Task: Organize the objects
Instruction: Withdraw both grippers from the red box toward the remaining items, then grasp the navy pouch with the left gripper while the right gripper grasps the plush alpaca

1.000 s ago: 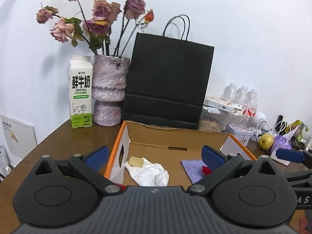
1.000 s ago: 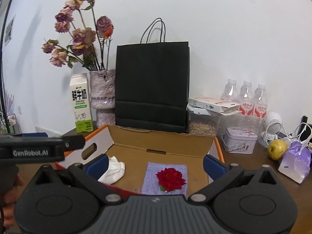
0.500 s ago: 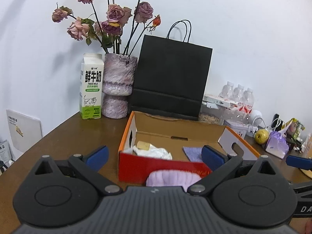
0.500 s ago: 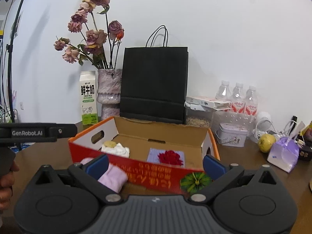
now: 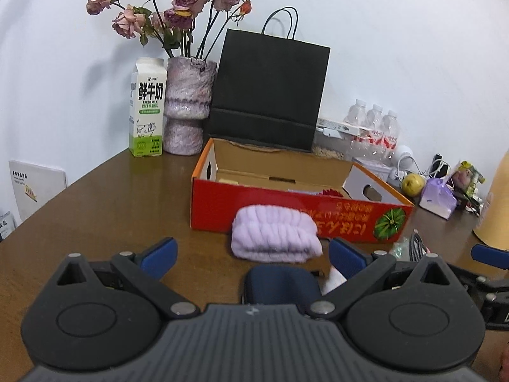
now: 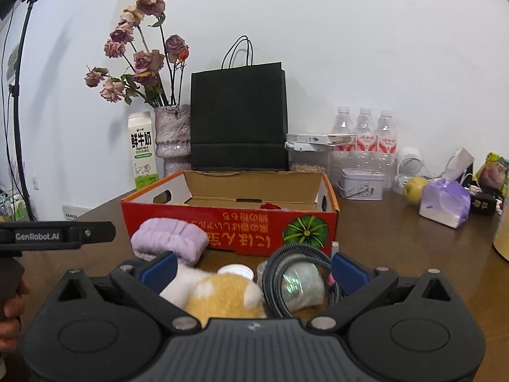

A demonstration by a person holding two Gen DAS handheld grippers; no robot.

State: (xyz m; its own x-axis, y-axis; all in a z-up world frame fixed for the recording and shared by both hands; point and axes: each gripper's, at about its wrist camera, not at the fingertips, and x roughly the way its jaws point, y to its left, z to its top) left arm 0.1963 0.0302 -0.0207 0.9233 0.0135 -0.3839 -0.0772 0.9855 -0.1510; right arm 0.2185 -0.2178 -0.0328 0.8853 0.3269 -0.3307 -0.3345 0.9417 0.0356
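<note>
A red and orange cardboard box [image 5: 286, 205] [image 6: 229, 227] stands open on the brown table, with a red flower [image 6: 270, 206] just showing inside. A folded lilac headband [image 5: 275, 237] [image 6: 170, 242] lies against the box's front wall. My left gripper [image 5: 251, 258] is open, short of the headband, above a dark blue case [image 5: 280, 286]. My right gripper [image 6: 253, 269] is open too, its fingers either side of a white and orange plush toy [image 6: 219, 293], a coiled grey cable [image 6: 292, 270] and a crumpled clear wrapper [image 6: 300, 288]. Neither holds anything.
Behind the box stand a black paper bag [image 5: 270, 95], a vase of dried roses [image 5: 187, 111] and a milk carton [image 5: 147, 111]. Water bottles [image 6: 366, 133], a tin [image 6: 361, 183], a yellow fruit [image 6: 413, 189] and a lilac pouch [image 6: 445, 203] crowd the right side.
Both grippers have drawn back from over the box toward the table's near edge. The headband, case, plush toy and cable have come into view in front of the box.
</note>
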